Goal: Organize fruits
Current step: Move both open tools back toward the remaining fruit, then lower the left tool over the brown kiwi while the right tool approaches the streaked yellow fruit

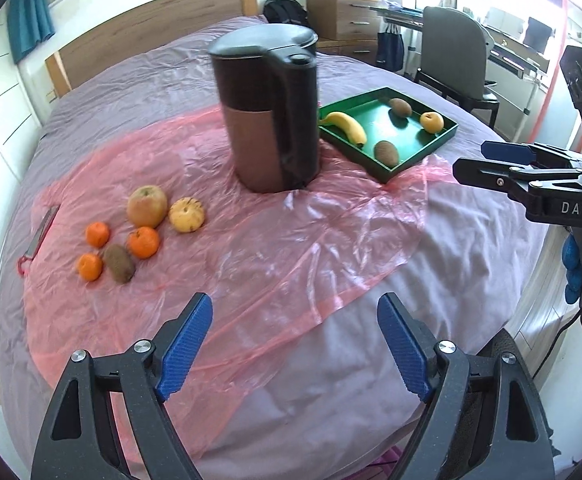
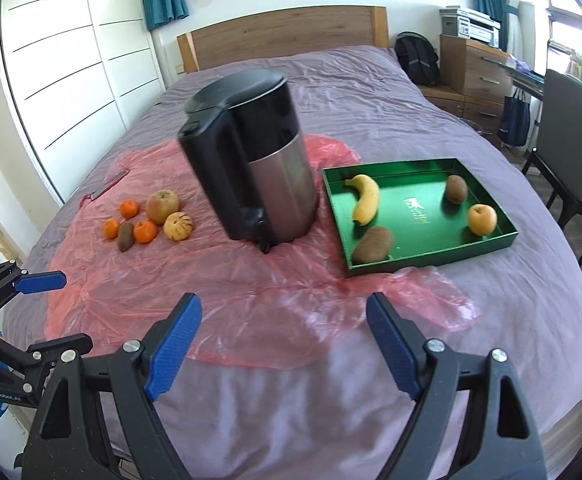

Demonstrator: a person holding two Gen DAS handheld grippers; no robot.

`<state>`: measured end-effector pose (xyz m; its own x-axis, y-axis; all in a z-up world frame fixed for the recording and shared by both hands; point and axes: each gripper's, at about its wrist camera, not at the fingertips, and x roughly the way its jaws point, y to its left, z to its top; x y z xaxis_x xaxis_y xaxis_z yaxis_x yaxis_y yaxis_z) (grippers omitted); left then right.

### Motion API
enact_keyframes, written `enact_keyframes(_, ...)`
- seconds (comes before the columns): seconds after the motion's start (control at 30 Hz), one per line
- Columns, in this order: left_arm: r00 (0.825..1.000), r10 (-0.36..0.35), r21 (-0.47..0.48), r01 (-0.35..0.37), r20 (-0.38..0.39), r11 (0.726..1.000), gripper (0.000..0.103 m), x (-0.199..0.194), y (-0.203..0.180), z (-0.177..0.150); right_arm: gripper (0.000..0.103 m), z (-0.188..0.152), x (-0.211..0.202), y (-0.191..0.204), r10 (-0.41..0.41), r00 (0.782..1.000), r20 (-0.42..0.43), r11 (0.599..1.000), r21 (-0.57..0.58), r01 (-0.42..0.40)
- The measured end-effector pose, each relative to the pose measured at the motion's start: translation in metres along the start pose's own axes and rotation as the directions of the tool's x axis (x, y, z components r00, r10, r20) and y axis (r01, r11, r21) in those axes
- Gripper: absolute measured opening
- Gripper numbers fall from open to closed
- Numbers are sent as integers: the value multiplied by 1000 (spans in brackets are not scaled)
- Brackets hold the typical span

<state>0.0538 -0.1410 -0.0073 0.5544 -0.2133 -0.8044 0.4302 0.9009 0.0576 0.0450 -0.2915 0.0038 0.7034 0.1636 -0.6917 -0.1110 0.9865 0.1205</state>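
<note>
We find both wrist views set at the foot of the bed (image 1: 371, 340), angled downward toward the headboard. The left view sits left of the kettle (image 1: 269, 112), the right view further right. Both share the kettle, green tray (image 2: 423, 256) and loose fruit; each catches the other claw at its edge.

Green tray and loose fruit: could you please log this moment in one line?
left gripper open | right gripper open | green tray: four fruits | kettle upright
</note>
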Motion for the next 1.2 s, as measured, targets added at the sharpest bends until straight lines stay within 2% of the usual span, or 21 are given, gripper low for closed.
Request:
enact_keyframes(0.3,999,53,-98,-53,-1,994,81,-4,58,-35,103,3,24,61,57,997,-55,995,-84,-62)
enact_keyframes(0.57,993,119,-246,-117,-9,962,80,0,136,-59,103,11,65,118,105,987,-120,974,-187,-126)
enact_keyframes(0.8,988,151,-339,-151,-28,929,80,13,186,-75,103,12,98,142,134,976,-170,964,-207,-168)
enact_keyframes(1.0,987,159,-393,-156,-25,906,79,25,211,-77,103,12,120,151,134,968,-212,962,-206,-179)
enact_keyframes(1.2,988,156,-462,-143,-10,876,72,41,235,-69,103,17,139,162,120,965,-233,956,-233,-175)
